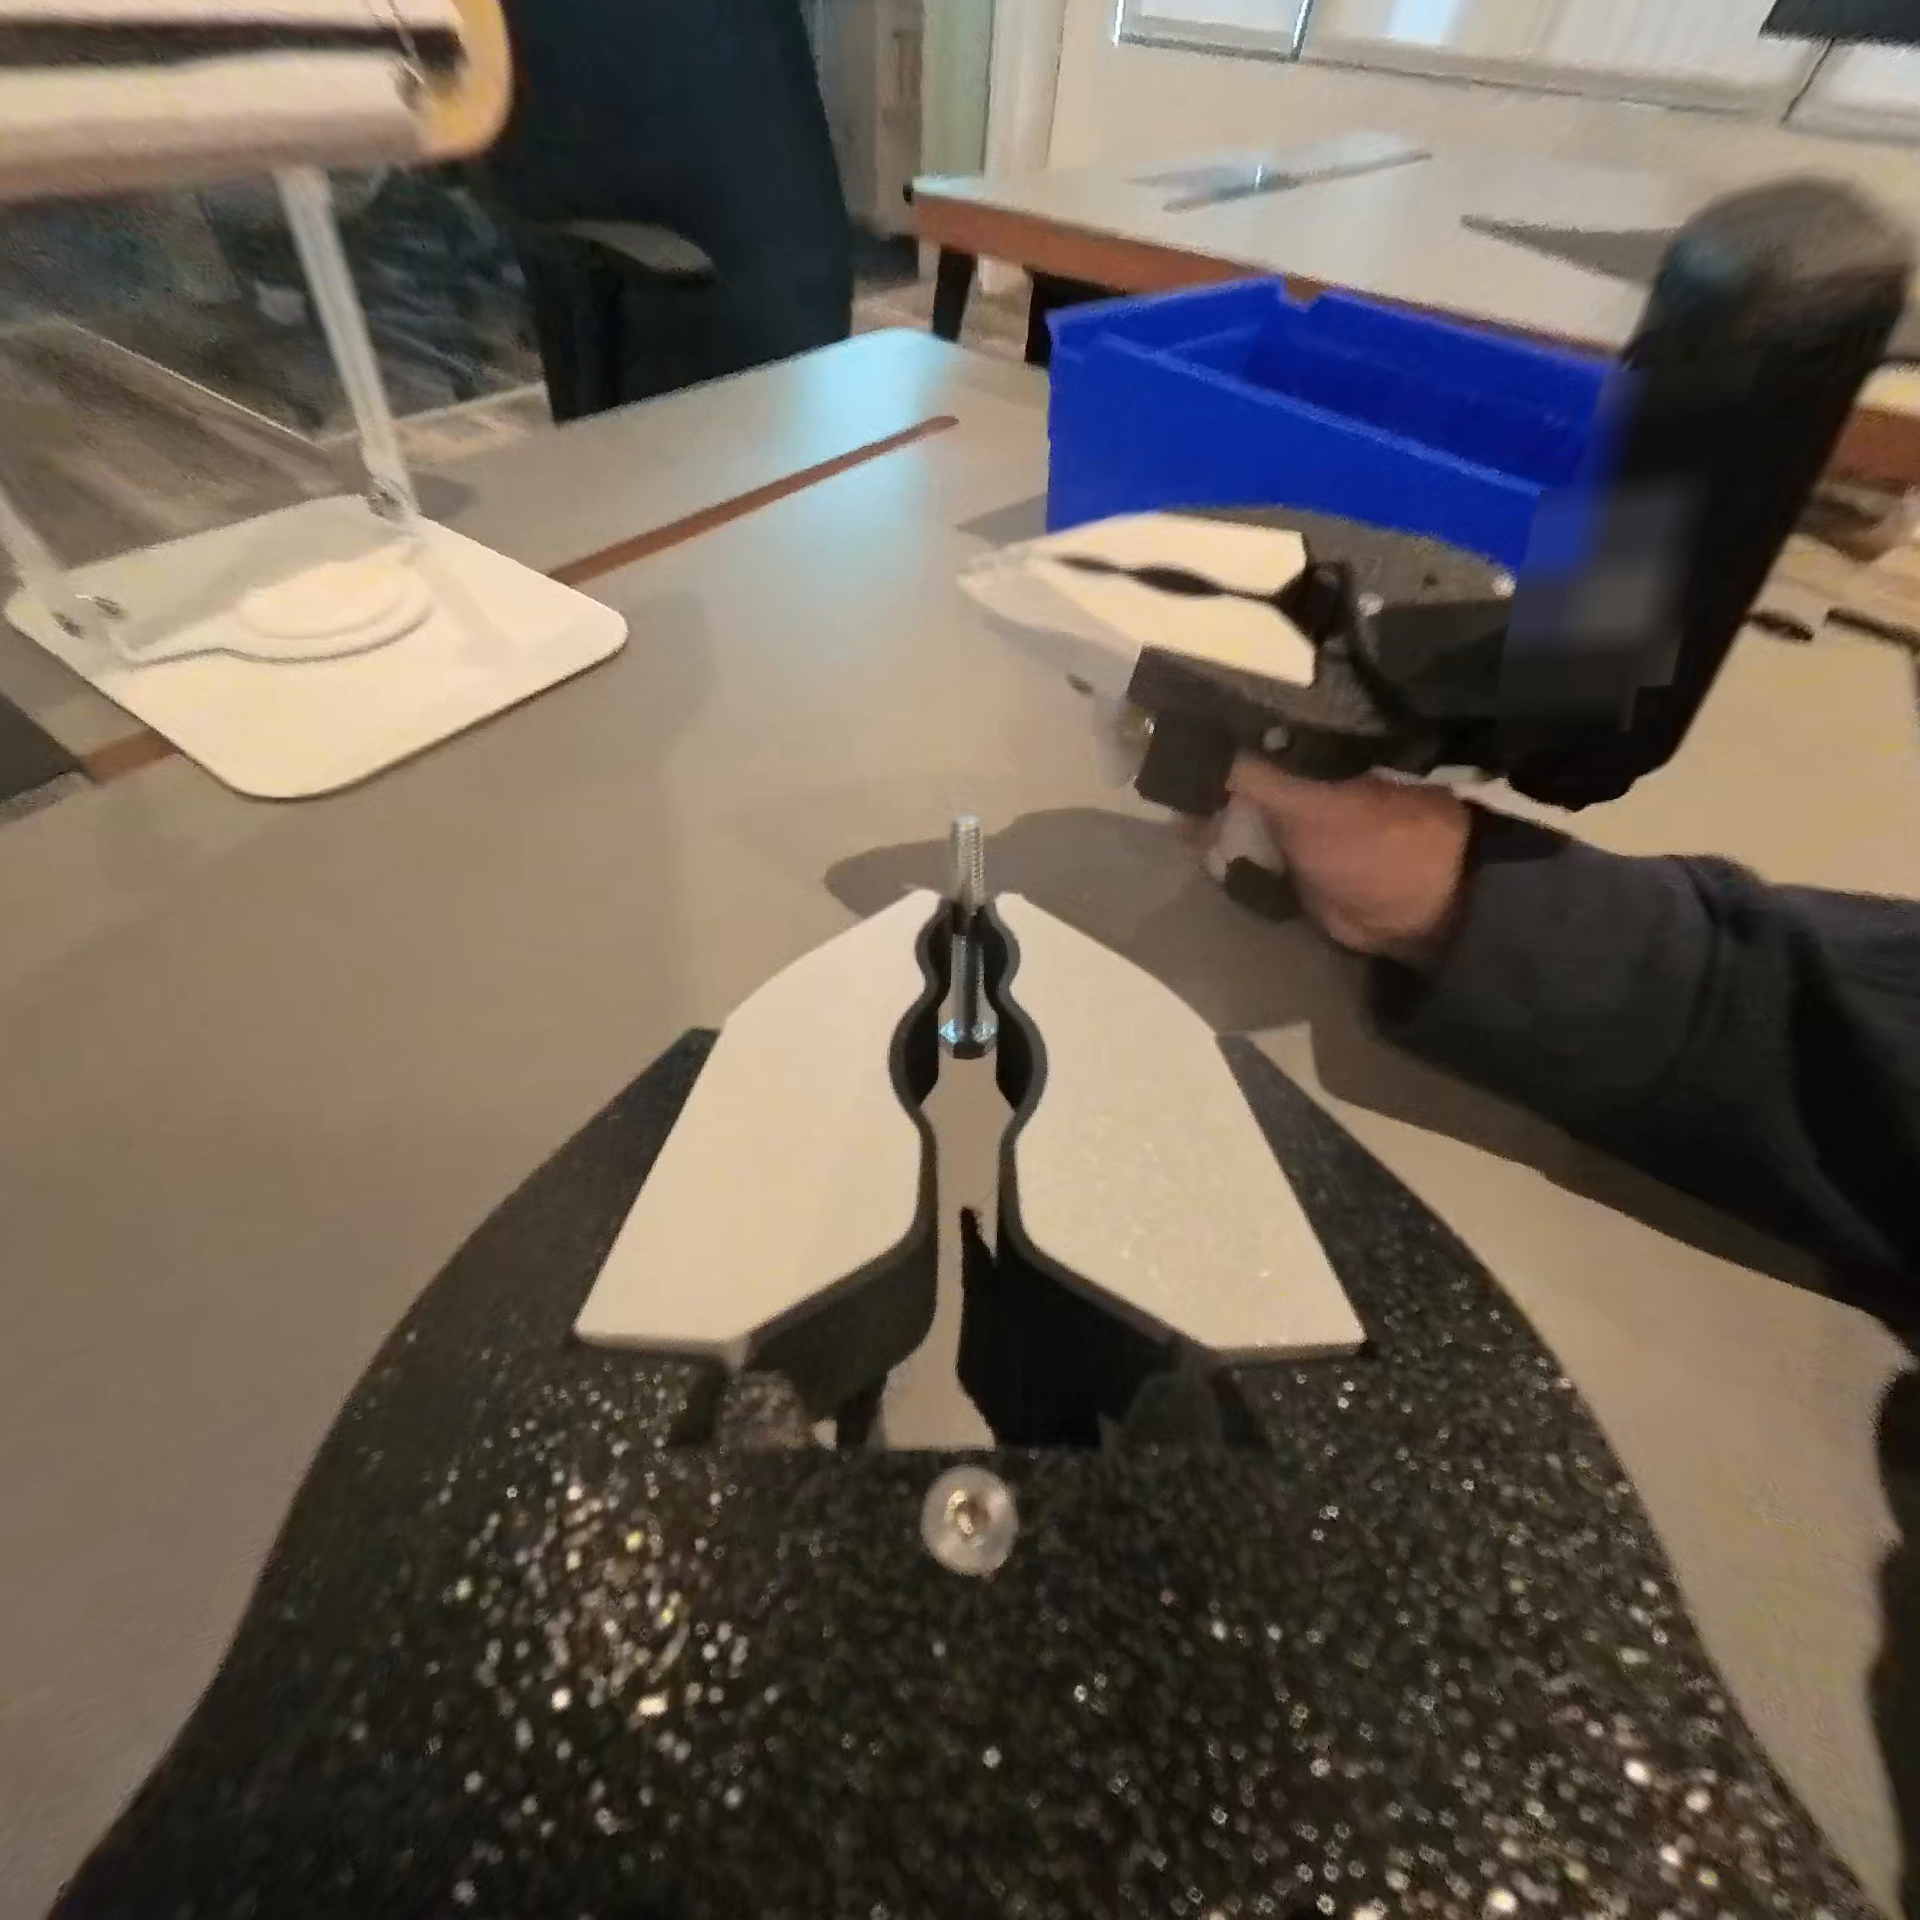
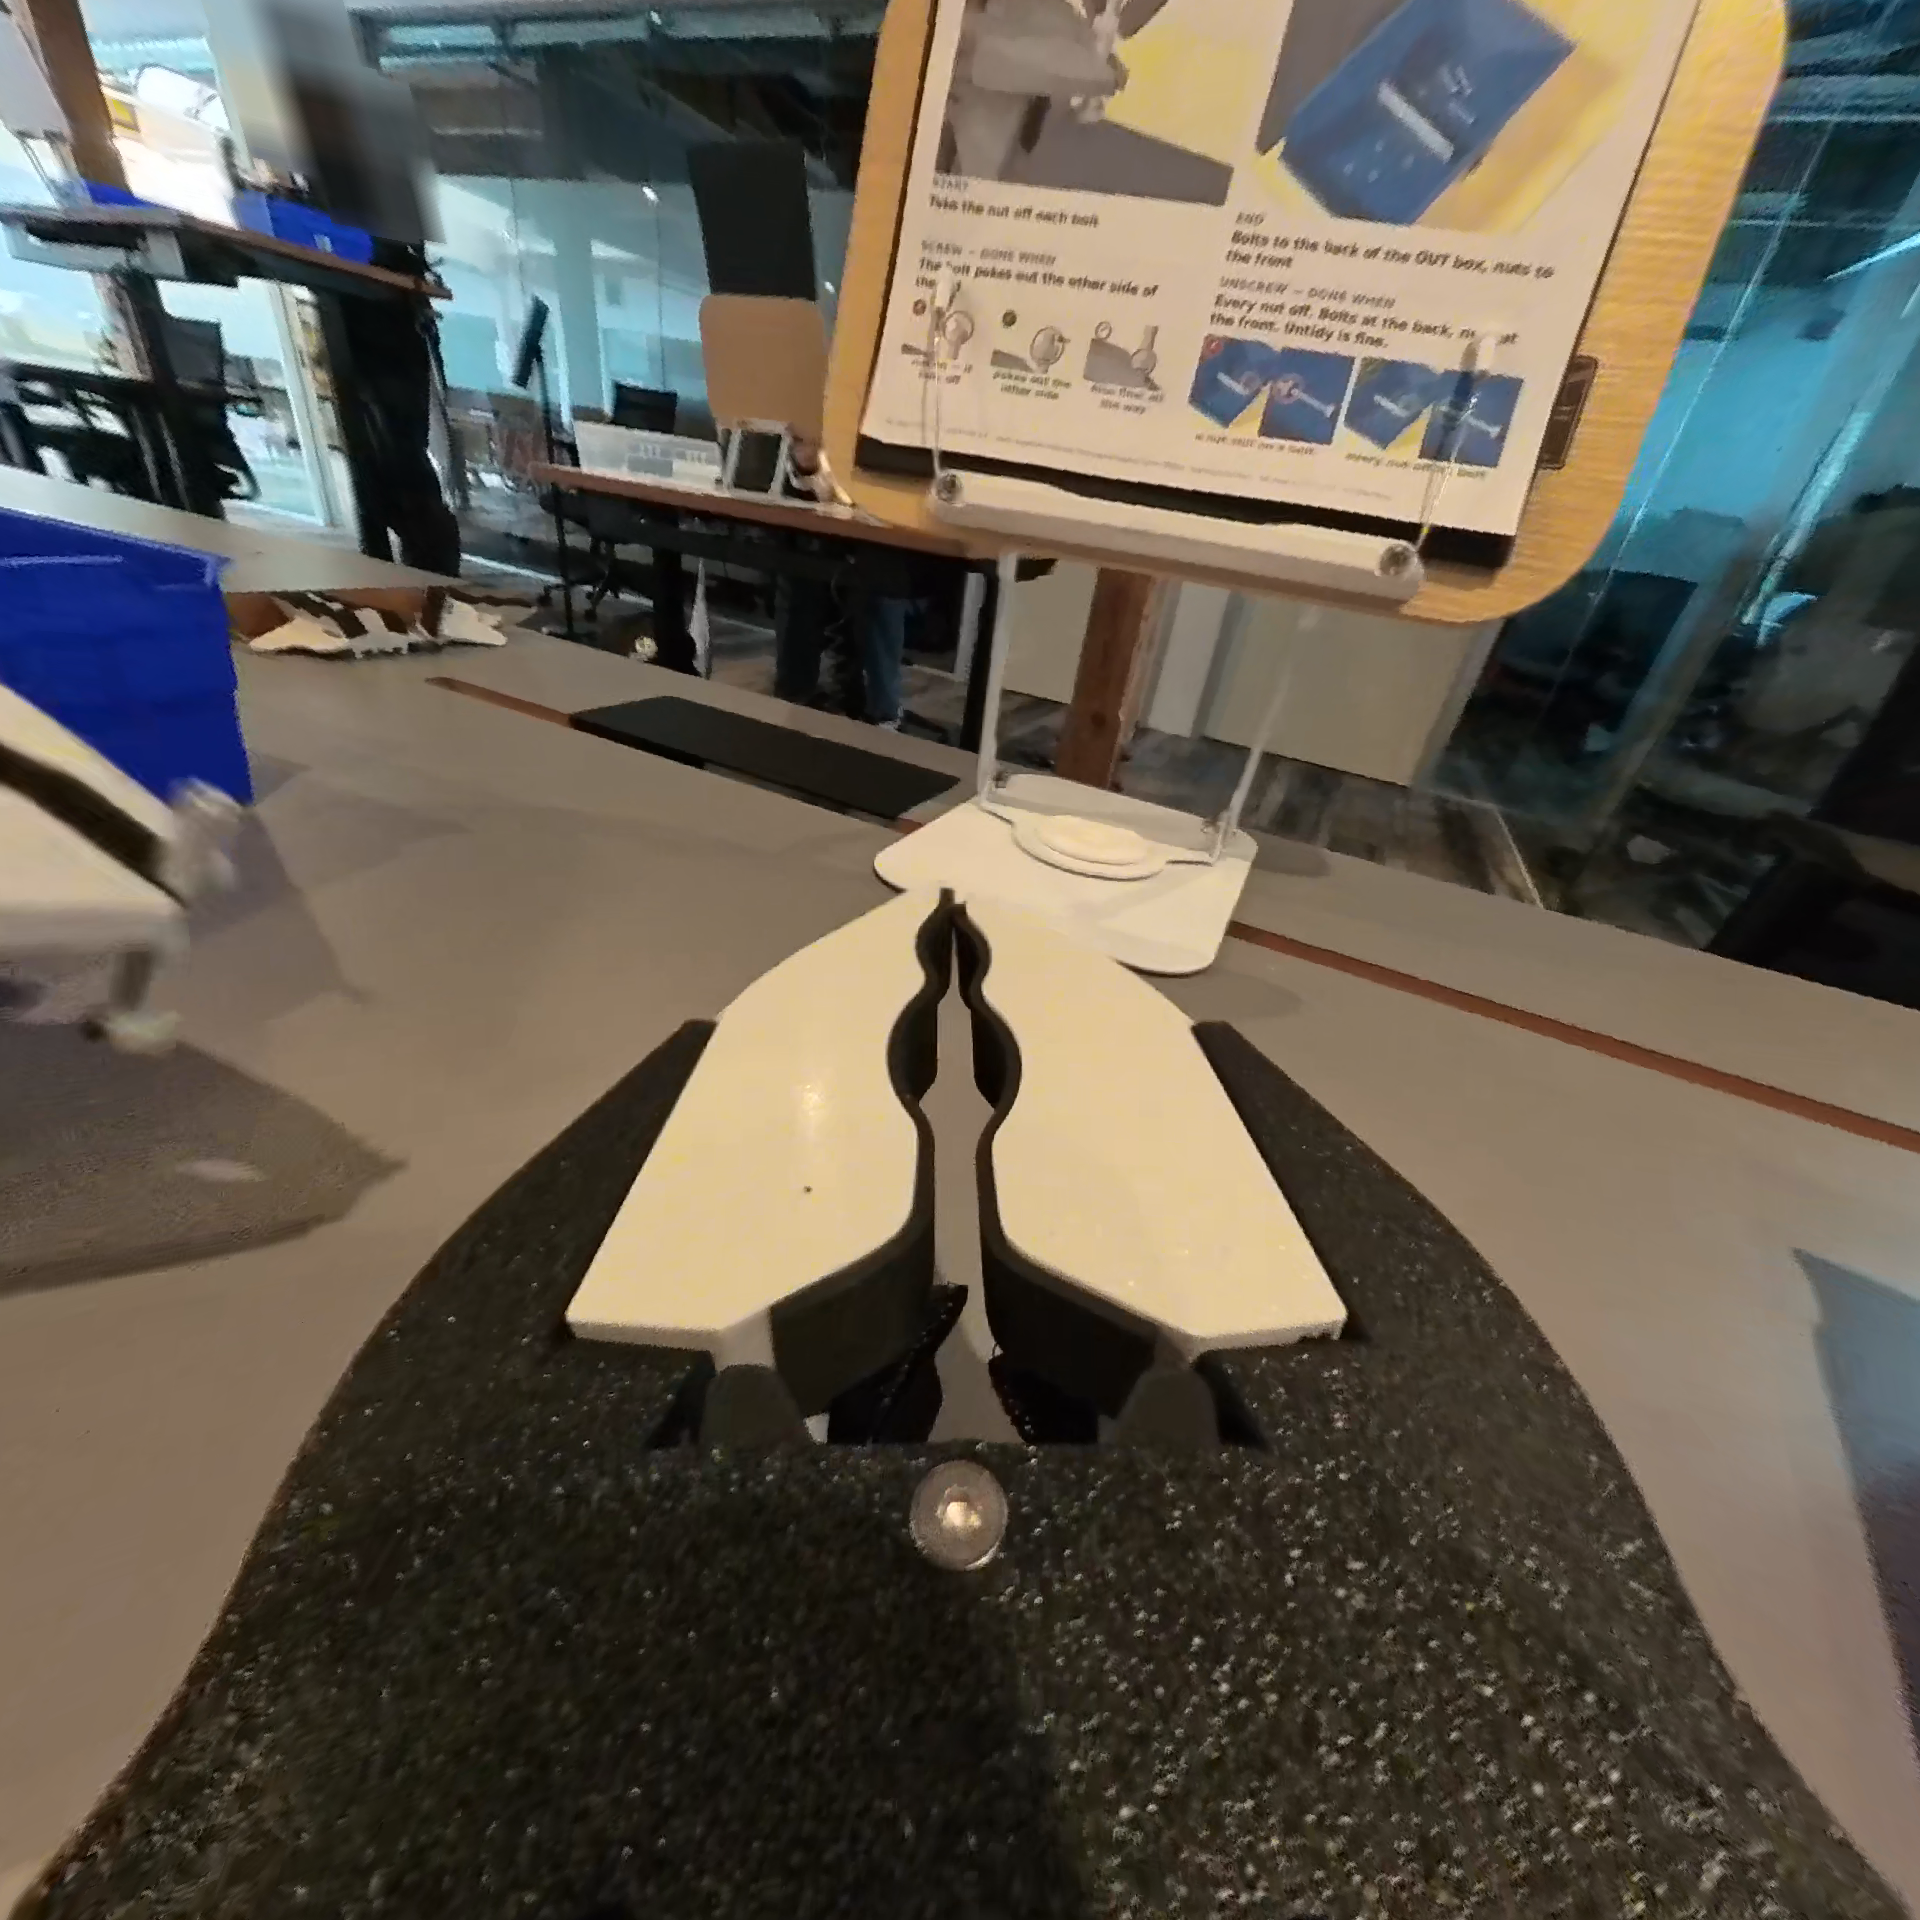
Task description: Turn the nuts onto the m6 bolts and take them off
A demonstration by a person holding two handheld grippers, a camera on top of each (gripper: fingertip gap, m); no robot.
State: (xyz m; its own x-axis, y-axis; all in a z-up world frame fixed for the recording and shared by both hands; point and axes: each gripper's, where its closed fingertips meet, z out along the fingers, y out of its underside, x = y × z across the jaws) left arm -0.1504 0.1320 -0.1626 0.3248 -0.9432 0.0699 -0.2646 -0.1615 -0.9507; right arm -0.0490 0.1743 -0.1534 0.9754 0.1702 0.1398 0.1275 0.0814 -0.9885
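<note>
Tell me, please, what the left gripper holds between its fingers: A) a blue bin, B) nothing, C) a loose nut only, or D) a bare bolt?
D: the left gripper is shut on a bolt, whose threaded end pokes past the fingers with no nut visible on it.

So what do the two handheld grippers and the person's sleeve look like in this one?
Both match: the left gripper and right gripper each have two flat white fingers with wavy black inner edges, set in a speckled black body with one silver screw. In the left wrist view, the right one has a bulky black housing on top. The sleeve is dark navy.
</note>
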